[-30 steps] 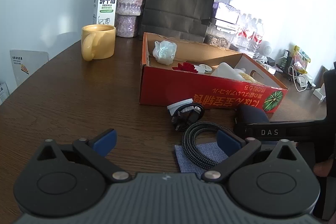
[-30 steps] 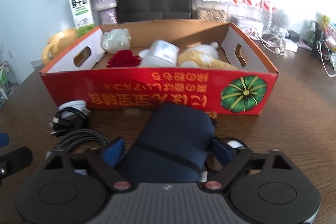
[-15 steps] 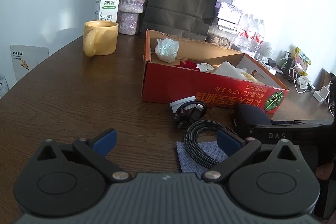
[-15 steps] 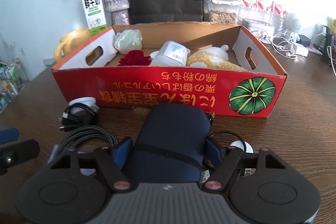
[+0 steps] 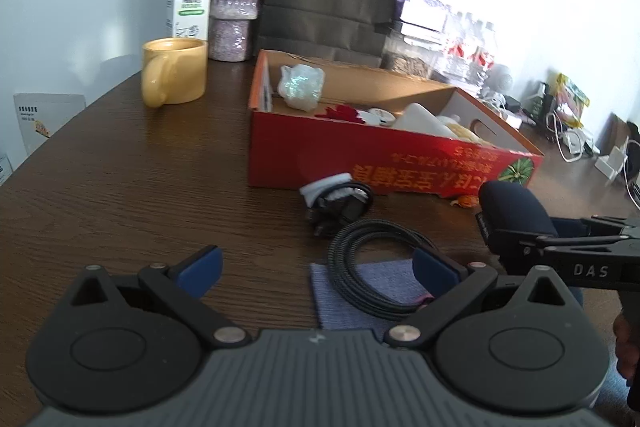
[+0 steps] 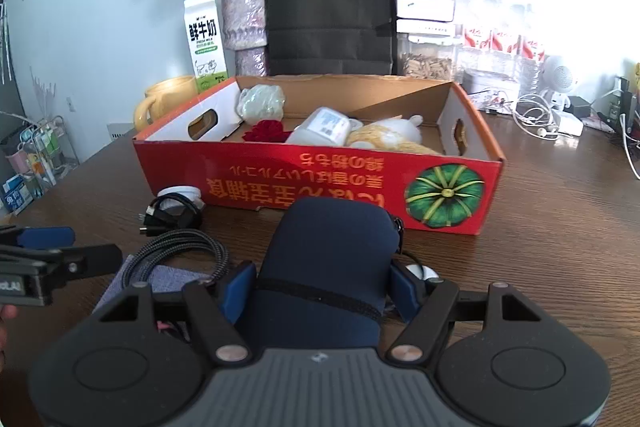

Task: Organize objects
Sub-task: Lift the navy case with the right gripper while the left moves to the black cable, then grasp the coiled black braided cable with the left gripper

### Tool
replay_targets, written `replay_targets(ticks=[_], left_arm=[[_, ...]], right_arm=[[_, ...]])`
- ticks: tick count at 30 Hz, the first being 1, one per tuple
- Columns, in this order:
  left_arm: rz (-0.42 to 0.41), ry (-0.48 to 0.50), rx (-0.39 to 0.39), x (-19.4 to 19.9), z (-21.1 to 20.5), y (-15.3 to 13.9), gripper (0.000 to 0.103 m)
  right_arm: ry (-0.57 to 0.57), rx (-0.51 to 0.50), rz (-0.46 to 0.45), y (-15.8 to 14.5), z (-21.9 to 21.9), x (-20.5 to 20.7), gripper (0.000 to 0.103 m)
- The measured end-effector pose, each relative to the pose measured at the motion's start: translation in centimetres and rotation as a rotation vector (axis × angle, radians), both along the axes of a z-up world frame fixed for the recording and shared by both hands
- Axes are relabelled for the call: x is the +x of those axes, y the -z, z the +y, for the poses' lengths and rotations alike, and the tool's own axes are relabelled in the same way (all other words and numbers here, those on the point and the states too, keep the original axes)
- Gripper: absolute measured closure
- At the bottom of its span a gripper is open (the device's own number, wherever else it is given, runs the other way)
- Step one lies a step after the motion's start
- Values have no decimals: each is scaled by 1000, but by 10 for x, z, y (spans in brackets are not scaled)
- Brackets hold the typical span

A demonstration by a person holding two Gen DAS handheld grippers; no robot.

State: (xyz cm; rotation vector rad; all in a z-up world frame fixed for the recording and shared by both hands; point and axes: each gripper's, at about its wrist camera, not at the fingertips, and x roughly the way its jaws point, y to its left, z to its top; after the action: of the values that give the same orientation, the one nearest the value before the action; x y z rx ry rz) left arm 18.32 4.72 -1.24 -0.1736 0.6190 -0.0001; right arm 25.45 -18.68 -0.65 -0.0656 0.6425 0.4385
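Right claw (image 6: 322, 291) has narrowed since a second ago and its jaws are closing on the navy pouch (image 6: 328, 259); blue pads (image 6: 239, 291) now sit against both sides of it. Pouch looks slightly raised off the bench (image 6: 560, 247) compared with the earlier frame, but I can't tell if it's fully clear. It sits just in front of the red box (image 6: 320, 183), near the pumpkin print.

Left claw (image 5: 316, 263) unchanged: wide open, empty, hanging over the braided cable (image 5: 372, 259) and the grey cloth (image 5: 360, 291) under it.

Reading: grasp is about done, so the pouch likely goes over the front wall into the box, which already holds a bottle, a red flower and other bits. Black charger bundle (image 5: 340, 203) and cable not yet sorted.
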Motion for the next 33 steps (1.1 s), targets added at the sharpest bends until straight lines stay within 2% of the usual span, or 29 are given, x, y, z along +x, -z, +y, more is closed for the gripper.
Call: replay_targets(ticks=[8, 20, 33], left_arm=[[24, 41, 31, 8, -22, 1, 0], [86, 86, 77, 25, -49, 9, 0], [135, 69, 136, 40, -59, 15, 0]], right_arm=[[-2, 17, -43, 1, -24, -6, 33], [-18, 45, -92, 9, -36, -10, 33], [-18, 97, -111, 11, -44, -13, 33]])
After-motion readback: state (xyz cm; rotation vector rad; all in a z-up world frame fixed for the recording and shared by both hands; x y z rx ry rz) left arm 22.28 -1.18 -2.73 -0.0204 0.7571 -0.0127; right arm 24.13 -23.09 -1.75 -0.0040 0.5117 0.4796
